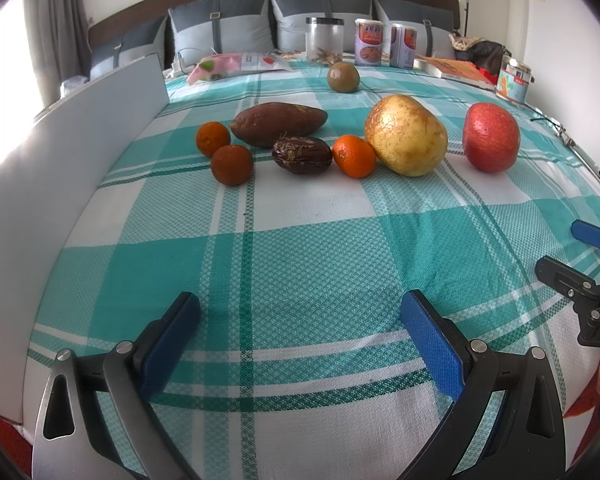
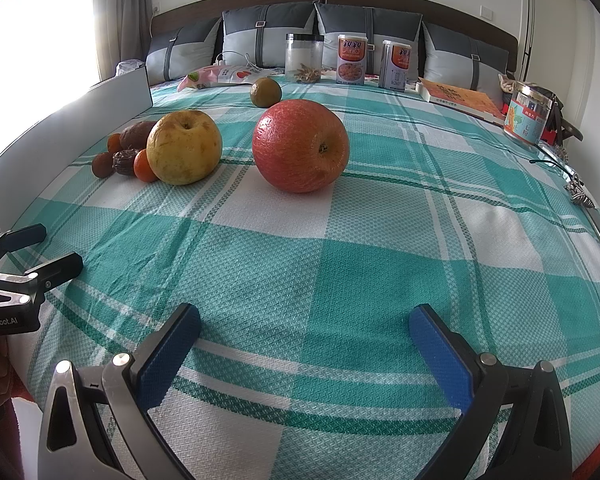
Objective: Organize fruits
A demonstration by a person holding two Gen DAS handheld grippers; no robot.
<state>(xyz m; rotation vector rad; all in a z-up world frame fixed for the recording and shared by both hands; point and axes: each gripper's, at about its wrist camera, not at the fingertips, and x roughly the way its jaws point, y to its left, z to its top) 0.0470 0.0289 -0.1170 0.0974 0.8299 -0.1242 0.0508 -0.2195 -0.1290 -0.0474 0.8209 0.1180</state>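
A bed with a teal-and-white plaid cover carried everything. A pale board stood along its left edge.

The yellow pear was the largest fruit, lying near the middle of the cover with its long axis tilted, stem end toward the right edge as the right wrist view showed. The red apple sat apart from it on the right, its stem pit facing the foot-right corner. The sweet potato lay behind the pear's left side, long axis running across the bed, tapered end pointing right. Just in front of it the dark wrinkled date-like fruit lay on the same crosswise axis, with a tangerine touching the pear. Two more tangerines sat side by side nearer the board. A greenish round fruit rested alone toward the headboard end.

The left gripper hovered over the foot of the cover, fingers spread wide and empty. The right gripper did likewise, released, the apple straight ahead.
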